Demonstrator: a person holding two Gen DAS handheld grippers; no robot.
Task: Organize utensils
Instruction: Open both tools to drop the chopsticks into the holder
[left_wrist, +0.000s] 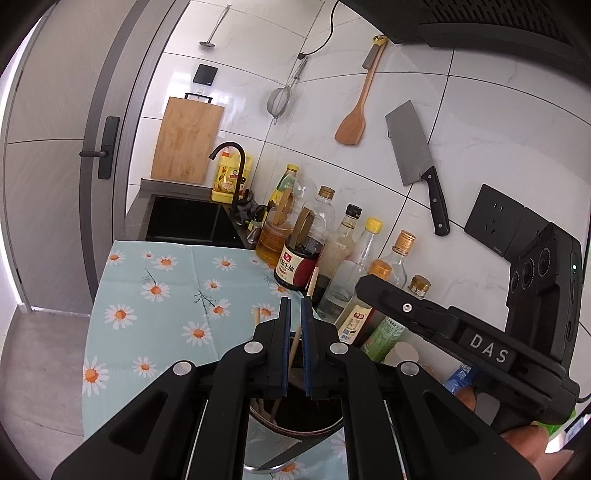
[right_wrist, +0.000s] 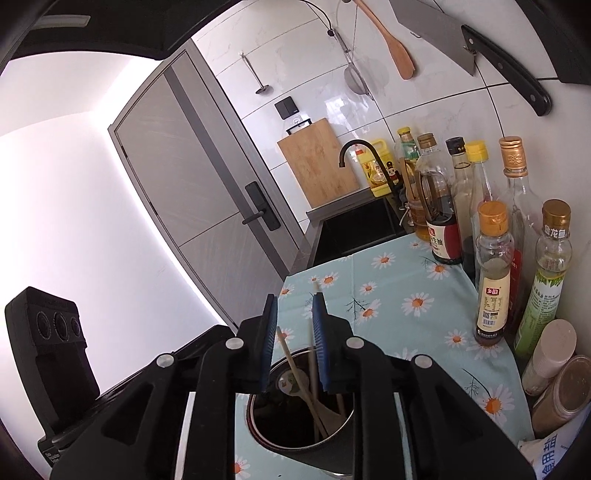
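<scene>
A round metal utensil holder (right_wrist: 295, 443) stands on the daisy tablecloth (right_wrist: 406, 288), right below both grippers; it also shows in the left wrist view (left_wrist: 295, 430). Wooden chopsticks (right_wrist: 301, 384) and a spoon lean inside it. My left gripper (left_wrist: 294, 306) hovers over the holder with its blue pads a narrow gap apart; a chopstick (left_wrist: 295, 345) runs between them, and whether they clamp it is unclear. My right gripper (right_wrist: 294, 304) is open above the holder, with chopsticks rising between its fingers untouched. A knife blade (left_wrist: 280, 458) lies by the holder.
Oil and sauce bottles (right_wrist: 495, 273) line the wall on the right. A cleaver (left_wrist: 415, 147), wooden spatula (left_wrist: 354, 118) and strainer (left_wrist: 280, 99) hang on the tiles. A black sink (left_wrist: 188, 221) with faucet and a cutting board (left_wrist: 188, 140) lie beyond the cloth.
</scene>
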